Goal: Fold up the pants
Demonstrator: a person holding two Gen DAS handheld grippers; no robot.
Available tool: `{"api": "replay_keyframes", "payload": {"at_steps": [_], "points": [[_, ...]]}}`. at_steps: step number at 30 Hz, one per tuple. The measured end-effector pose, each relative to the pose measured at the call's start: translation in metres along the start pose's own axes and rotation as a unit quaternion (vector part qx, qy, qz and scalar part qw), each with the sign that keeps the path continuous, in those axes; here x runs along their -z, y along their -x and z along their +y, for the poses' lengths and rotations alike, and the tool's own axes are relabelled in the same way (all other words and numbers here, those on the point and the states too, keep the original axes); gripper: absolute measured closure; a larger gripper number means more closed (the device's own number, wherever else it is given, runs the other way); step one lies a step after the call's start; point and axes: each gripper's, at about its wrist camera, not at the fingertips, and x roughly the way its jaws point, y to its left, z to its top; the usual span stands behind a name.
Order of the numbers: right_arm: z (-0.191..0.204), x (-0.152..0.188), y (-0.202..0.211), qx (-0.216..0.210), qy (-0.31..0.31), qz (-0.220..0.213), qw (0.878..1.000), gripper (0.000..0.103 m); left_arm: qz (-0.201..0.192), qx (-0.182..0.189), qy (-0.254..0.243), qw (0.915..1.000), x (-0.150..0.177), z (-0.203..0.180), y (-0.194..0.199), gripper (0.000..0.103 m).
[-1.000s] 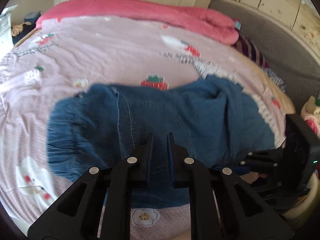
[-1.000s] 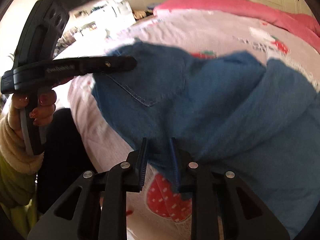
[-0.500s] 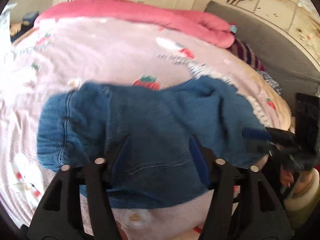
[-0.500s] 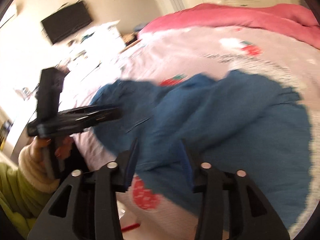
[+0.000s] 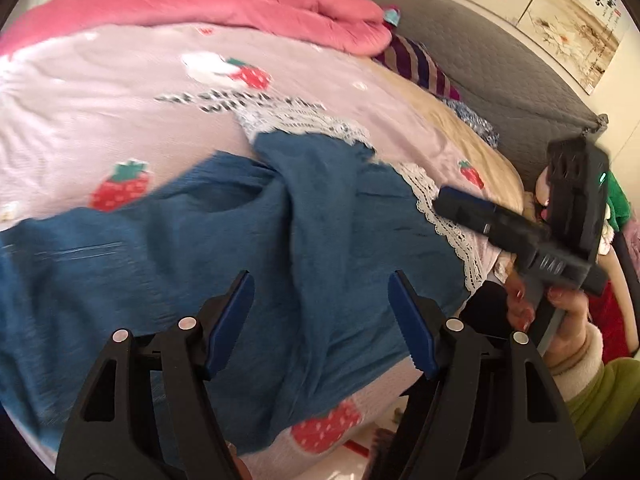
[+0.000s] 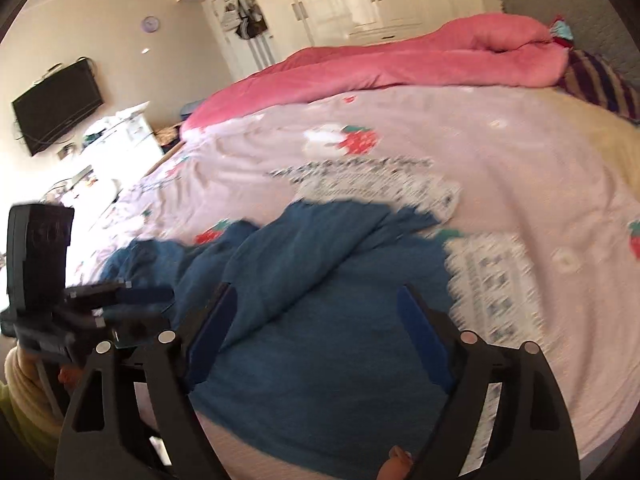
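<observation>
Blue denim pants [image 5: 224, 248] lie rumpled across the near edge of the pink strawberry bedsheet [image 5: 120, 80]; they also show in the right wrist view [image 6: 304, 280]. My left gripper [image 5: 320, 292] is open and empty, just above the pants' middle. My right gripper [image 6: 316, 300] is open and empty above the pants' leg end. The right gripper also shows at the right of the left wrist view [image 5: 452, 204], off the bed's corner. The left gripper shows at the left of the right wrist view [image 6: 160, 300].
A pink quilt [image 5: 208, 4] lies bunched along the far side of the bed. A striped pillow [image 5: 420, 64] and a grey headboard [image 5: 500, 68] are at the right. A white lace-edged cloth [image 6: 492, 280] lies beside the pants. A TV [image 6: 56, 108] hangs on the left wall.
Both grippers were shut on the pants' near edge a second ago; both have opened, let go and pulled back. The pants now lie loose on the bed.
</observation>
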Motion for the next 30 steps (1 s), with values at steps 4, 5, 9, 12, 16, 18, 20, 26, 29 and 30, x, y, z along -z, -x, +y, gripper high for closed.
{"api": "replay_keyframes", "payload": {"at_steps": [4, 5, 9, 12, 16, 18, 20, 26, 29, 30], "points": [[0.01, -0.035, -0.016, 0.014, 0.048, 0.008, 0.999, 0.015, 0.013, 0.026, 0.011, 0.9995, 0.003, 0.002, -0.022, 0.059], [0.014, -0.043, -0.024, 0.017, 0.06, 0.014, 0.998, 0.015, 0.015, 0.028, 0.014, 0.9994, 0.006, 0.004, -0.027, 0.066], [0.033, -0.079, -0.069, 0.028, 0.112, 0.053, 0.992, 0.015, 0.013, 0.036, 0.022, 0.999, 0.013, 0.009, -0.038, 0.09], [0.052, -0.103, -0.113, 0.041, 0.156, 0.094, 0.982, 0.015, 0.006, 0.034, 0.013, 0.9993, 0.016, 0.008, -0.042, 0.099], [0.066, -0.117, -0.179, 0.061, 0.198, 0.174, 0.963, 0.015, -0.002, 0.036, -0.003, 0.9994, 0.018, 0.003, -0.039, 0.101], [0.066, -0.118, -0.204, 0.082, 0.209, 0.204, 0.953, 0.015, -0.003, 0.035, -0.016, 0.9993, 0.018, 0.0, -0.038, 0.101], [0.064, -0.118, -0.228, 0.102, 0.225, 0.233, 0.941, 0.017, -0.004, 0.04, -0.014, 0.9991, 0.017, 0.001, -0.037, 0.101], [0.053, -0.115, -0.242, 0.08, 0.206, 0.275, 0.936, 0.077, -0.002, 0.045, -0.001, 0.999, 0.014, 0.012, -0.038, 0.101], [0.038, -0.13, -0.201, 0.048, 0.151, 0.221, 0.962, 0.095, -0.005, 0.043, 0.004, 0.999, 0.012, 0.018, -0.034, 0.101], [0.029, -0.134, -0.179, 0.037, 0.13, 0.198, 0.971, 0.095, -0.008, 0.043, 0.006, 0.999, 0.011, 0.021, -0.032, 0.101]]}}
